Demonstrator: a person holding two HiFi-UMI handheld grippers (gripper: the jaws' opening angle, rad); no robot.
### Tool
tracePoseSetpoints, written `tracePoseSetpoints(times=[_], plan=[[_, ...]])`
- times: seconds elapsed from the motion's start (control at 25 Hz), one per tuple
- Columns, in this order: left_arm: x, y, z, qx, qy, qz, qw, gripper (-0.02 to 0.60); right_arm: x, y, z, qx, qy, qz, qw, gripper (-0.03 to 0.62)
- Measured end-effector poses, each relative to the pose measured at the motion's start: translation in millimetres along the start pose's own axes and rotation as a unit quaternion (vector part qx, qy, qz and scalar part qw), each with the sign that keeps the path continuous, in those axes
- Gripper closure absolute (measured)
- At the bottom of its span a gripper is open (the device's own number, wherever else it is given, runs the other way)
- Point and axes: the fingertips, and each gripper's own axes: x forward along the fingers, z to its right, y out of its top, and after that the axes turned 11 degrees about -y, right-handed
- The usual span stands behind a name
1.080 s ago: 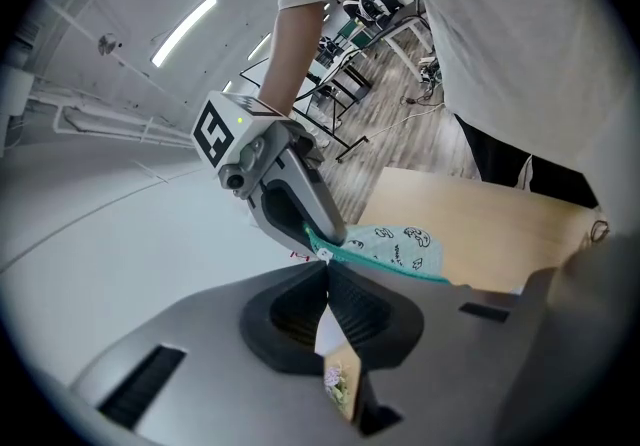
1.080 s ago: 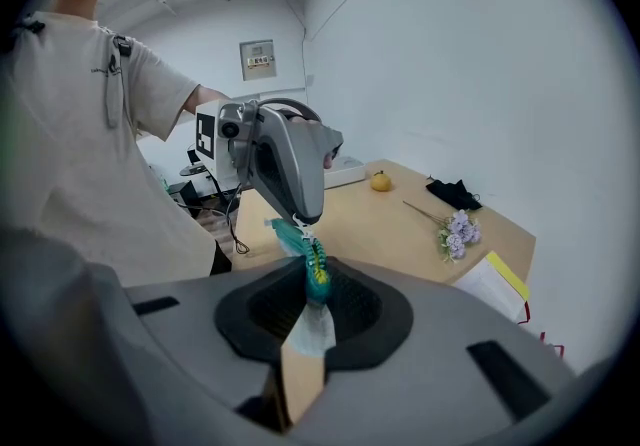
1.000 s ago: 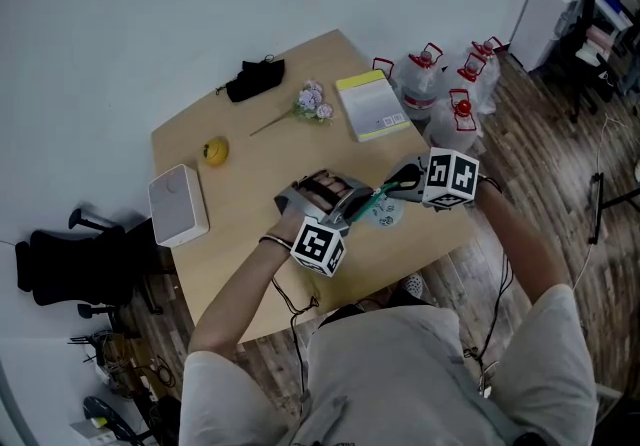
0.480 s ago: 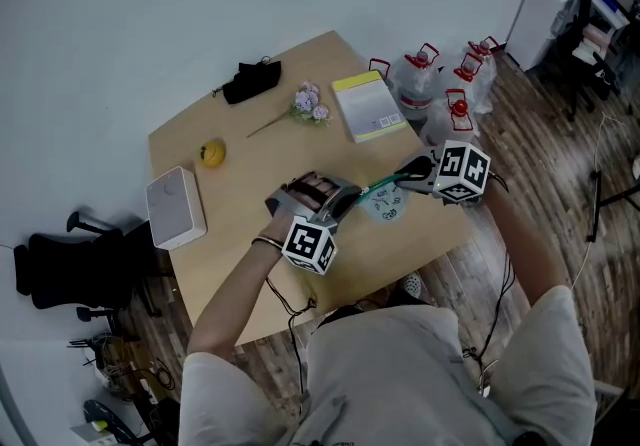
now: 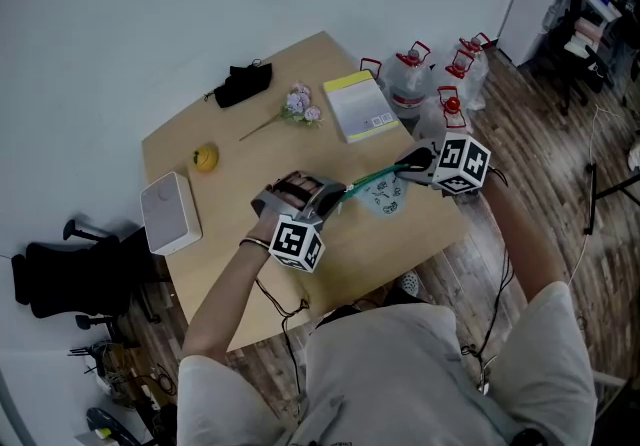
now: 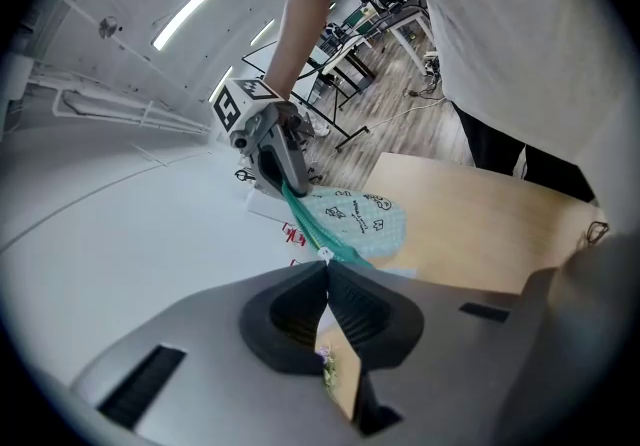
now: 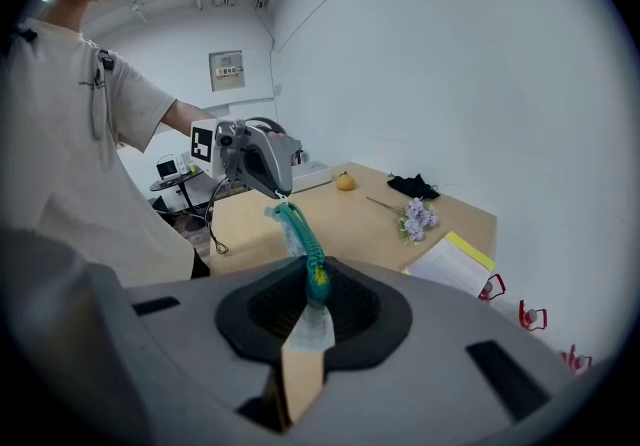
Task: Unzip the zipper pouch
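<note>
A pale teal printed zipper pouch [image 5: 384, 197] hangs above the wooden table [image 5: 230, 184], stretched between both grippers. Its green zipper edge [image 5: 372, 181] runs taut from one to the other. My left gripper [image 5: 333, 200] is shut on the small white zipper pull [image 6: 323, 254] at the pouch's near end. My right gripper [image 5: 406, 171] is shut on the pouch's other end, with the green zipper [image 7: 303, 239] running into its jaws. In the left gripper view the pouch [image 6: 362, 223] hangs under the right gripper [image 6: 283, 174]. In the right gripper view the left gripper [image 7: 262, 181] is straight ahead.
On the table lie a white box [image 5: 168, 214], a yellow fruit [image 5: 205, 156], a black cloth [image 5: 240, 84], a sprig of flowers [image 5: 298, 104] and a yellow notebook [image 5: 357, 106]. Red-capped water jugs [image 5: 410, 74] stand on the floor beyond the table's right corner. A black chair [image 5: 70, 274] stands at the left.
The two grippers have drawn further apart, the right one moving to the right. The green zipper edge between them is now longer and tauter.
</note>
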Motion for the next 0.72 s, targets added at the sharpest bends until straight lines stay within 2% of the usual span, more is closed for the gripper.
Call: tracePoseSetpoints(times=[0.24, 0.44, 0.6, 0.72], plan=[[-0.7, -18.5, 0.6, -0.026, 0.006, -0.009, 0.9996, 0.56, -9.9, -7.4, 15.2, 0.012, -0.025, 0.001, 1.0, 0.543], [-8.2, -22.2, -3.9, -0.056, 0.024, 0.001, 0.9981, 0.558, -17.4, -1.2, 17.6, 0.019, -0.04, 0.022, 0.999, 0.543], [-9.1, -30.1, -10.0, -0.128, 0.041, 0.015, 0.9908, 0.558, -17.9, 8.4, 20.0, 0.046, -0.072, 0.043, 0.995, 0.543], [-8.3, -37.8, -5.2, -0.211, 0.064, 0.036, 0.9746, 0.558, -14.5, 10.8, 17.2, 0.076, -0.102, 0.059, 0.99, 0.543]])
